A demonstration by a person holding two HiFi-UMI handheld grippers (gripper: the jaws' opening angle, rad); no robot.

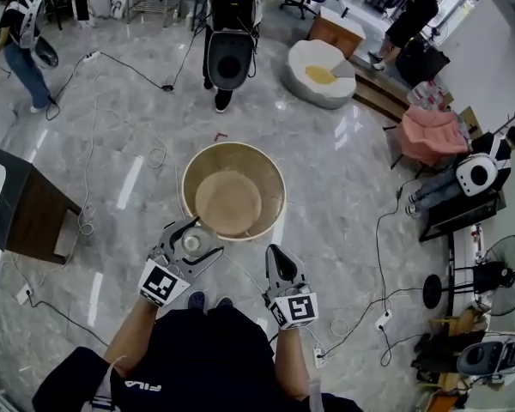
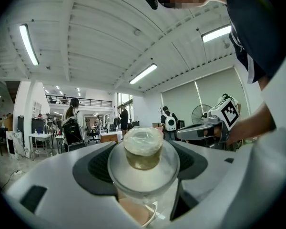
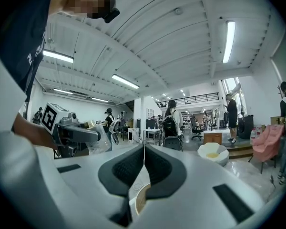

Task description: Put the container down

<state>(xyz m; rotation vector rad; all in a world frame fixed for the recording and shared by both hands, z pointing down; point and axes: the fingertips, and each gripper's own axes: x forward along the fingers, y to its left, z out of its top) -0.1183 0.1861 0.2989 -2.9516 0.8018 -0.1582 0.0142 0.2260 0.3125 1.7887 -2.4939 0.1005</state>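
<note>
Beneath the container [image 2: 143, 148], glossy marble floor [image 1: 343, 196], cables [image 1: 86, 170].

We see the right gripper [image 3: 143, 163], jaws together, empty; the left gripper [image 3: 69, 132] beside it carries a container [image 3: 99, 138].
</note>
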